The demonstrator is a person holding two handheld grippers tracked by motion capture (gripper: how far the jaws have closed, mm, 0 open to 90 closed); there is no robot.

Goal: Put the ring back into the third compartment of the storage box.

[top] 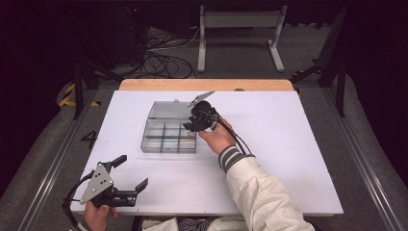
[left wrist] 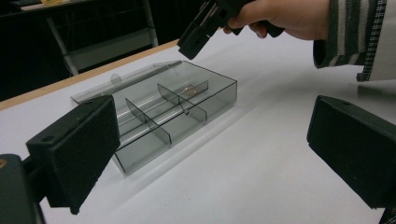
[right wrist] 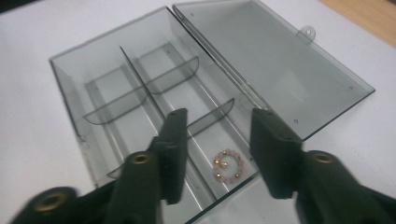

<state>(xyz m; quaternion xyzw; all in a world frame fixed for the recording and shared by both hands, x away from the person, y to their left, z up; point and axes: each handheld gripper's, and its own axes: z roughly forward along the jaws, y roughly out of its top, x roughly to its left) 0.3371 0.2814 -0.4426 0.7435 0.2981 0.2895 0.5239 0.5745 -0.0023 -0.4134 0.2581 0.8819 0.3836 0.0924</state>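
A clear smoky organiser box (top: pixel 144 142) (left wrist: pixel 221 92) (right wrist: pixel 64 86) lies open on the white table, its lid (right wrist: pixel 280 60) folded flat behind it. Thin dividers split it into several compartments. A small ring of pink and gold beads (right wrist: pixel 228 164) lies in the corner compartment nearest my right gripper (top: pixel 188 126) (right wrist: pixel 219 116), which hovers just above it, open, with nothing between its pads. My left gripper (top: pixel 133 171) (left wrist: pixel 210 135) rests near the table's front left edge, open wide, aimed at the box from a distance.
The white board (top: pixel 269 144) covers the table, with a wooden strip (top: pixel 207 84) along the far edge. A metal stand (top: pixel 239 29) and cables sit on the floor beyond. A person's right sleeve (top: pixel 260 192) crosses the front centre.
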